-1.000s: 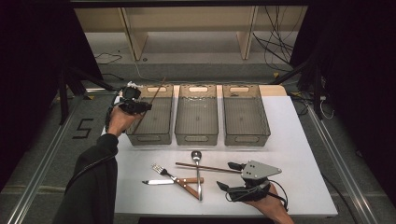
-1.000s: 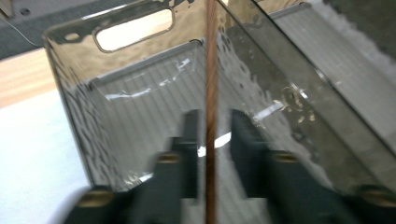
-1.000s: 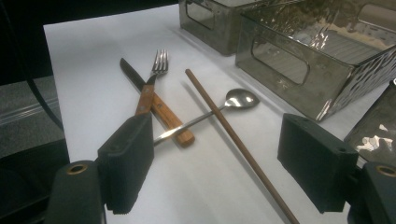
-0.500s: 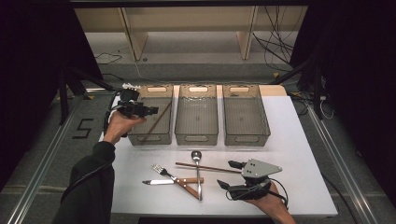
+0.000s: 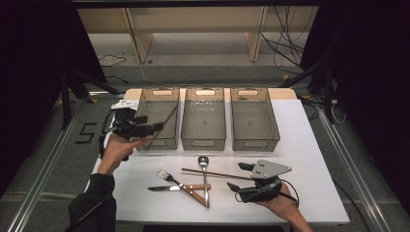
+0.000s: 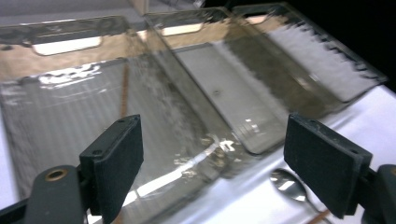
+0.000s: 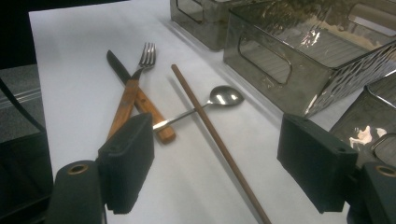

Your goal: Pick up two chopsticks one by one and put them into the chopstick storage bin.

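Note:
A brown chopstick (image 5: 169,116) leans inside the left of three smoky clear bins (image 5: 145,116), also seen through the bin wall as the chopstick (image 6: 124,86). My left gripper (image 5: 155,127) hovers at that bin's near left corner. Its jaws have just been opening and stand open with nothing between them (image 6: 212,158). A second chopstick (image 5: 217,174) lies on the white table, crossing a spoon (image 5: 203,161). My right gripper (image 5: 235,176) rests open by this chopstick's (image 7: 210,135) right end, nothing between its pads.
The middle bin (image 5: 203,143) and right bin (image 5: 255,143) stand side by side past the cutlery. A wooden-handled fork (image 5: 167,176) and knife (image 5: 162,188) lie crossed left of the spoon (image 7: 225,95). Black floor rails run along both table sides.
My left gripper opened and let the chopstick drop into the left bin, then drew back toward the person. The right gripper has stayed put.

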Tool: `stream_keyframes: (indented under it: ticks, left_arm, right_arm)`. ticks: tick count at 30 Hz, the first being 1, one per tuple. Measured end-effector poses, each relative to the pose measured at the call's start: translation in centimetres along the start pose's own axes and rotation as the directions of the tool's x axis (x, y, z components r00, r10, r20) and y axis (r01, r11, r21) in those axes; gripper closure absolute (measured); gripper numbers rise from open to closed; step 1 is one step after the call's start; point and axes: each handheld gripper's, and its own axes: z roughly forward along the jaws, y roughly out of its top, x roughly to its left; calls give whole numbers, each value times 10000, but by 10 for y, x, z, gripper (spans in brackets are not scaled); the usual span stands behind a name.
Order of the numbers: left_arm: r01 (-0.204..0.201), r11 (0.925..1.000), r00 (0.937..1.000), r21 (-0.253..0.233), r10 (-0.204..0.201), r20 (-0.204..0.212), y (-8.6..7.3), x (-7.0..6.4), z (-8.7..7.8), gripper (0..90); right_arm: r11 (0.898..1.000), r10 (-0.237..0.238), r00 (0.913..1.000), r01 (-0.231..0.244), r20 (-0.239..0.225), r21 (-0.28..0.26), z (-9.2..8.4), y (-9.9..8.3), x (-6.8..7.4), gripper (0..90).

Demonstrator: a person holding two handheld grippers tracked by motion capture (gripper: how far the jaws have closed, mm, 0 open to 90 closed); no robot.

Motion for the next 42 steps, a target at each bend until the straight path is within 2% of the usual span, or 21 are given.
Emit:
stream_keyframes:
  ticks: [6, 8, 10, 12, 14, 20, 23, 25, 29, 33, 41, 42]
  left_arm:
    - [-154, 9993, 9982, -352, 175, 580, -25, -16, -3, 186]
    - [-234, 9994, 9978, -273, 251, 617, -29, -19, -3, 183]
    - [-474, 9983, 9981, -348, 487, 368, -32, -22, -7, 175]
    - [-310, 9986, 9978, -440, 335, 568, -36, -24, -8, 175]
    - [-511, 9978, 9968, -434, 537, 596, -42, -28, -9, 173]
    - [-554, 9977, 9943, -382, 586, 888, -58, -37, -7, 169]
    - [-750, 9965, 9926, -372, 782, 928, -65, -41, -6, 167]
    - [-682, 9968, 9923, -426, 722, 1006, -69, -42, -7, 164]
    - [-743, 9958, 9911, -542, 798, 1068, -76, -44, -10, 165]
    - [-793, 9952, 9897, -581, 855, 1146, -80, -47, -13, 165]
    - [-883, 9949, 9881, -492, 937, 1217, -80, -49, -14, 164]
    - [-866, 9950, 9881, -487, 921, 1230, -80, -48, -14, 164]
  right_arm:
    - [9982, -44, 10000, 44, -8, 605, 12, 16, -13, 283]
    - [9973, -59, 9999, 65, -81, 737, 15, 22, -17, 283]
    - [9954, -103, 9999, 111, -90, 953, 20, 27, -22, 285]
    - [9924, 125, 9999, -110, -114, 1228, 26, 30, -27, 285]
    - [9908, 165, 9996, -133, -220, 1346, 29, 29, -29, 288]
    - [9750, 64, 9976, 90, -685, 2220, 36, 31, -32, 330]
    - [9666, 4, 9957, 234, -930, 2552, 41, 33, -33, 373]
    - [9579, -105, 9938, 417, -1104, 2840, 45, 34, -33, 389]
    - [9293, -483, 9919, 879, -1178, 3588, 55, 30, -31, 440]
    - [9052, -677, 9907, 1109, -1185, 4103, 64, 26, -30, 498]
    - [8731, -1009, 9852, 1544, -1384, 4624, 79, 20, -26, 620]
    - [8737, -992, 9857, 1517, -1362, 4623, 80, 20, -27, 630]
